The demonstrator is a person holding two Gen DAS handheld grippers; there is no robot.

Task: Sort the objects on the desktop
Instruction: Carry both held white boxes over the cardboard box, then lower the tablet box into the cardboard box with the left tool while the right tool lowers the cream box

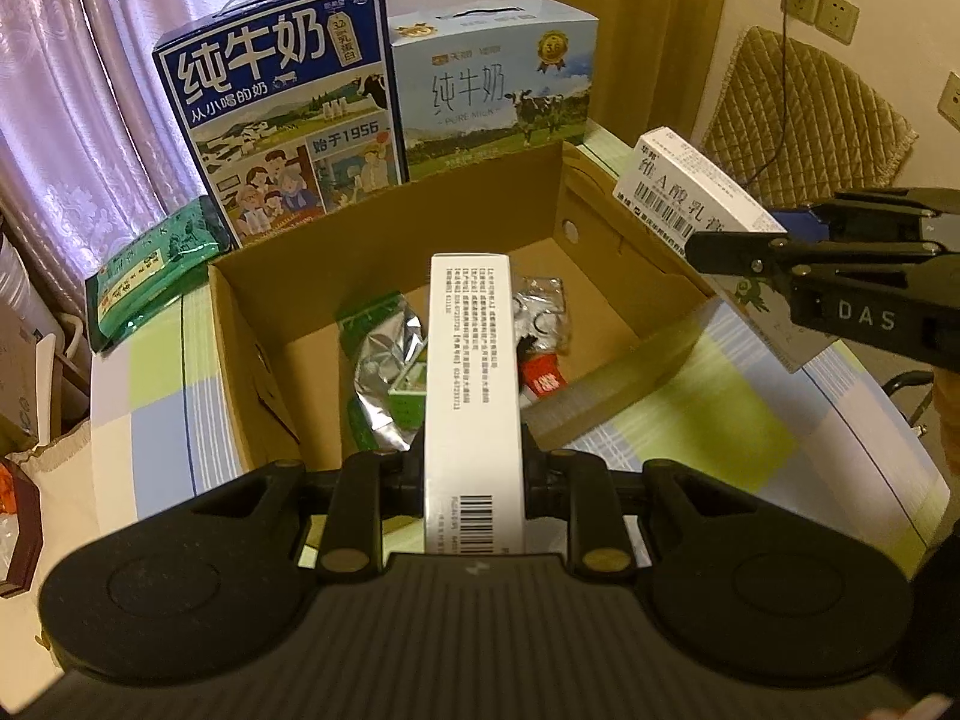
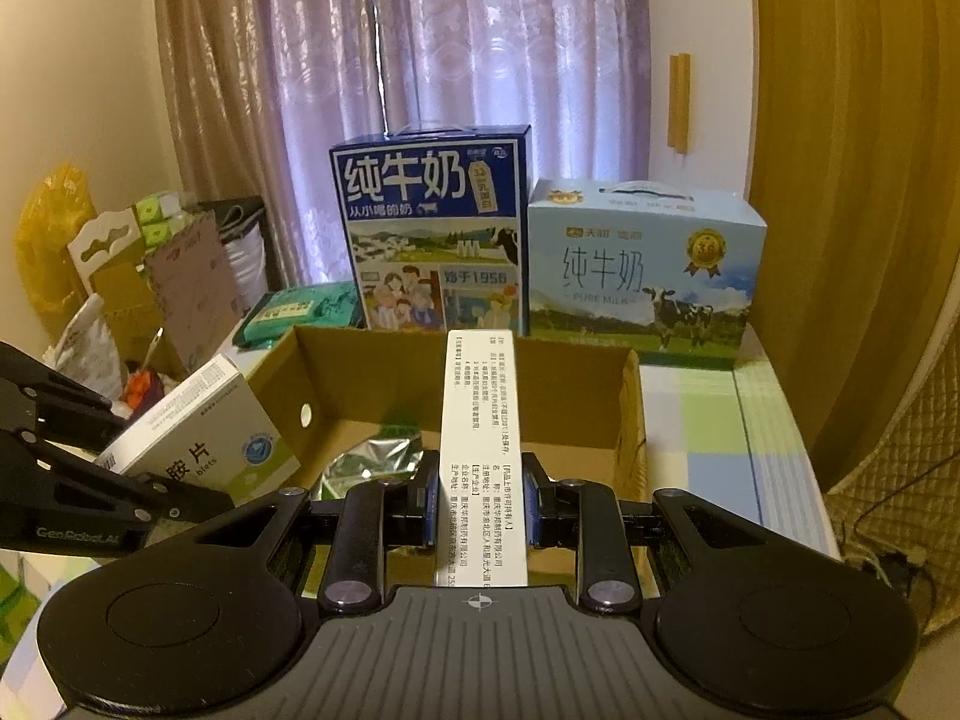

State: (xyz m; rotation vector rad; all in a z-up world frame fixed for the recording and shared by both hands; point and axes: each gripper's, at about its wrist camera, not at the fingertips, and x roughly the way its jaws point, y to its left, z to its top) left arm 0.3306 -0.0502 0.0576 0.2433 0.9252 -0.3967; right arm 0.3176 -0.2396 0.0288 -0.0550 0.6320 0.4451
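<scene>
While two tongs (image 1: 474, 468) (image 2: 480, 498) grip two boxes (image 1: 471, 372) (image 2: 480, 450), two milk cartons (image 1: 282, 114) (image 1: 498, 96)

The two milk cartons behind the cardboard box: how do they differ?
The dark blue milk carton stands tall and narrow, on the left; the light blue milk carton is lower and wider, on the right. The dark one shows cartoon people and "1956"; the light one shows a photographed cow in a meadow, "PURE MILK" and a gold medal. Both stand upright behind the cardboard box, each with a top handle.
</scene>
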